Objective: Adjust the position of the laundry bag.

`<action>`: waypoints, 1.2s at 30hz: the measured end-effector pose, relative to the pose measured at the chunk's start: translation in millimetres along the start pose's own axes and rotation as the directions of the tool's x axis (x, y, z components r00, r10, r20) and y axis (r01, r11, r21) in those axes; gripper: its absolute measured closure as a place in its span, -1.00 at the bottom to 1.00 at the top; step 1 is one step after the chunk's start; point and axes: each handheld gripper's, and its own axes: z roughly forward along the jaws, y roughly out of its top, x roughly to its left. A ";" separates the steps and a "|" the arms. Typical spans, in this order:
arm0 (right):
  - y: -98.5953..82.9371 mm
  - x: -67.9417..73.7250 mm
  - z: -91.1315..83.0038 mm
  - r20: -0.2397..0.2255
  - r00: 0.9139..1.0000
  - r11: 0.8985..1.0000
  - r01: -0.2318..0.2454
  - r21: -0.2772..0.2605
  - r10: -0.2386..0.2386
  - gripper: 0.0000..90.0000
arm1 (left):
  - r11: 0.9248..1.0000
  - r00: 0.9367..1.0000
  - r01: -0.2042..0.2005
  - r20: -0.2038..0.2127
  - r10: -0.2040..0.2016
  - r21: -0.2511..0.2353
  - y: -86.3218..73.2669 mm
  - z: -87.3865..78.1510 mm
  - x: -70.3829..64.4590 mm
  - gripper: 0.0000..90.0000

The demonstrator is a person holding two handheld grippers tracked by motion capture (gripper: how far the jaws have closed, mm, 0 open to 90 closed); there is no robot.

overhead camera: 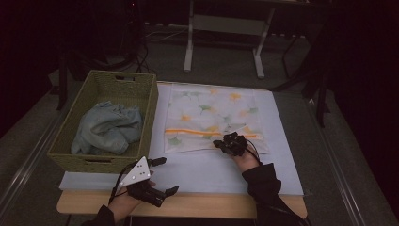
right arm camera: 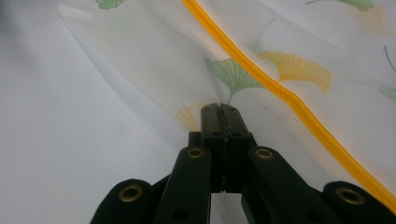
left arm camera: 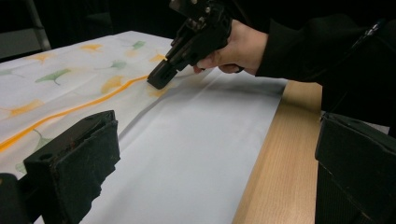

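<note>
Fingers of the right gripper (right arm camera: 219,112) pinched shut on the mesh laundry bag (overhead camera: 211,113), near its front edge. Left gripper (overhead camera: 160,175) spread open, empty, above the table's (overhead camera: 197,203) front edge beside the wicker basket (overhead camera: 89,160).

We're wearing black long sleeves (overhead camera: 263,181) and running two black two-jaw grippers. The left gripper (overhead camera: 162,175) is carrying a grey three-cornered plate (overhead camera: 136,172) with small holes and trailing a black cable; the right gripper (right arm camera: 219,114) is showing brass-coloured rivets on its black linkage arms.
</note>
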 end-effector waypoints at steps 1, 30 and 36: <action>0.5 1.5 -1.5 -0.007 1.000 1.000 0.004 -0.001 -0.004 1.00 | 1.000 1.000 0.000 -0.001 0.000 0.000 0.0 0.0 0.1 -0.99; -19.4 58.3 -41.8 -0.134 0.990 0.998 0.057 0.024 -0.054 1.00 | 1.000 1.000 -0.007 -0.005 0.007 0.002 0.7 -0.7 -0.7 -0.99; -29.3 65.0 -42.7 -0.162 0.986 0.998 0.057 0.035 -0.050 1.00 | 1.000 1.000 -0.007 -0.006 0.007 0.001 0.7 -1.1 -0.3 -0.99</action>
